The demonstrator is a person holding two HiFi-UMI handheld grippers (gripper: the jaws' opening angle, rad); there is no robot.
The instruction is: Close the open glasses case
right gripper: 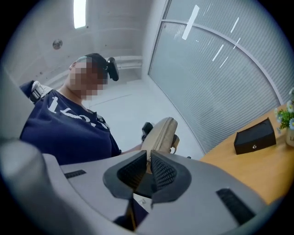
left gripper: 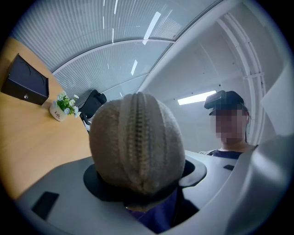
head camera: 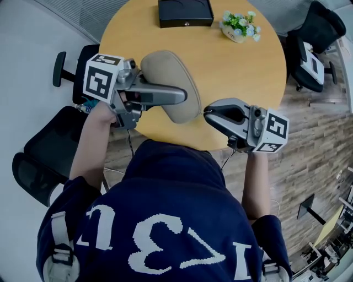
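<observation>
The glasses case (head camera: 168, 82) is held clear of the table (head camera: 231, 71), above its near edge, gripped at one end. In the left gripper view its rounded end (left gripper: 138, 142) fills the gap between the jaws, and a zip (left gripper: 137, 133) runs down the middle of it. Along this visible stretch the zip looks drawn together; the far end is not shown. The shell is covered in tan woven fabric, so it is judged light, semi-stiff and not slippery. It is best taken across its broad faces, with the zip seam left free.

The left gripper (head camera: 179, 98) is clamped on the case from both sides. The right gripper (head camera: 208, 113) is placed just beside the case's other end. Its jaws are drawn almost together, with only a thin slit between the pads (right gripper: 163, 172). Whether a zip tab is pinched there cannot be made out.

Farther back on the table a black box (head camera: 185, 13) and a small flower pot (head camera: 240, 26) are set well apart from the case.
</observation>
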